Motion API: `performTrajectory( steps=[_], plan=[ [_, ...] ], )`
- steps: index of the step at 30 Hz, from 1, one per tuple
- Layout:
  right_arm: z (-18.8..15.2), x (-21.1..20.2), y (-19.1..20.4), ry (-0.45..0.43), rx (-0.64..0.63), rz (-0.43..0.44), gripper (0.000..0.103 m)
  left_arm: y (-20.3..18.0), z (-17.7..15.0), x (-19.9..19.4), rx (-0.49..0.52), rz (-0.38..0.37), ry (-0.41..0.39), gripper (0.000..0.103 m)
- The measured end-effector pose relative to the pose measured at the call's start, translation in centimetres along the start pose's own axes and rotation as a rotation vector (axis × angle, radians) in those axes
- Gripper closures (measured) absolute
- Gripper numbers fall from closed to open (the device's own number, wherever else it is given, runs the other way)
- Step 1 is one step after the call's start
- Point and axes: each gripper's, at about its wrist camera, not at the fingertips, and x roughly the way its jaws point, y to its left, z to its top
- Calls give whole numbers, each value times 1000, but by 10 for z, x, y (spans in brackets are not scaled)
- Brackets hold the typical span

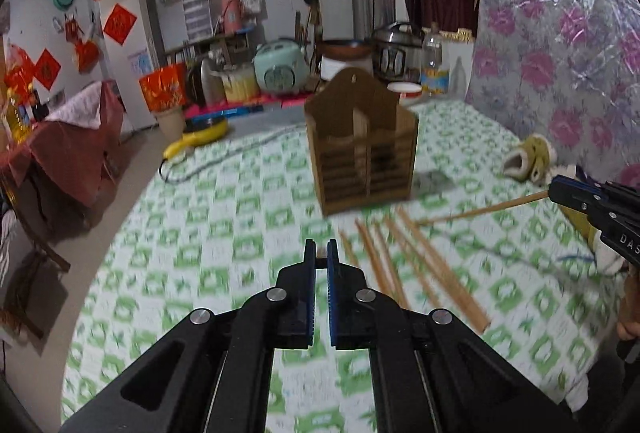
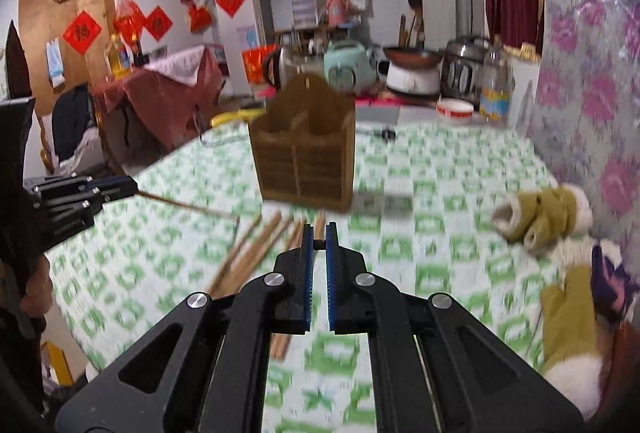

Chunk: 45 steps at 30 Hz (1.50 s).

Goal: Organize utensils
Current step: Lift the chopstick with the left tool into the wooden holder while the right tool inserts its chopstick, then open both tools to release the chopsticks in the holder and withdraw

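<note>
A brown wooden utensil holder (image 1: pixel 362 141) with two compartments stands on the green-checked tablecloth (image 1: pixel 224 233); it also shows in the right wrist view (image 2: pixel 306 153). Several wooden chopsticks (image 1: pixel 404 265) lie loose in front of it, also seen in the right wrist view (image 2: pixel 256 253). My left gripper (image 1: pixel 320 253) is shut on a chopstick (image 2: pixel 188 207), seen end-on between its pads. My right gripper (image 2: pixel 319 237) is shut on another chopstick (image 1: pixel 480 211), held above the table.
Olive fleece slippers (image 2: pixel 544 217) lie at the right by the floral wall covering. A rice cooker (image 1: pixel 280 67), pots, a bottle and a bowl (image 2: pixel 454 111) crowd the table's far edge. A yellow object (image 1: pixel 196 141) and cable lie far left.
</note>
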Motion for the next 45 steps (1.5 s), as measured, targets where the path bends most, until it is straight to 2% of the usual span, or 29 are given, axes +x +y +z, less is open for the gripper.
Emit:
performTrajectory(
  steps=[6,15,21,24,27,31,36,37,38,40,43,45],
  plan=[
    [40,3,-1,-68,2,4,96,-9,42,-2,24,-7,-55,97],
    [92,5,-3,-154,5,9,96,-2,114,-1,-27,-45,-130,97],
    [137,-5,-2,-293,40,38,96,11,166,-13,-113,-65,-281,97],
    [155,-4,1,-389,49,4,96,16,182,-9,-151,-76,-356,97],
    [159,9,5,-434,40,-51,96,17,192,13,-172,-59,-390,97],
    [158,48,8,-375,29,-70,96,14,190,50,-174,-17,-374,97],
    [146,100,-9,-225,67,-46,94,19,172,98,-184,5,-276,96],
    [145,106,-14,-196,82,-28,91,21,169,105,-194,1,-250,82],
    [143,109,-17,-181,100,-14,90,25,163,108,-206,1,-238,54],
    [140,110,-25,-172,142,11,87,35,151,106,-251,23,-256,31],
    [139,106,-31,-178,169,15,84,39,145,101,-250,43,-265,22],
    [137,102,-31,-188,171,10,76,41,141,96,-244,47,-265,15]
  ],
)
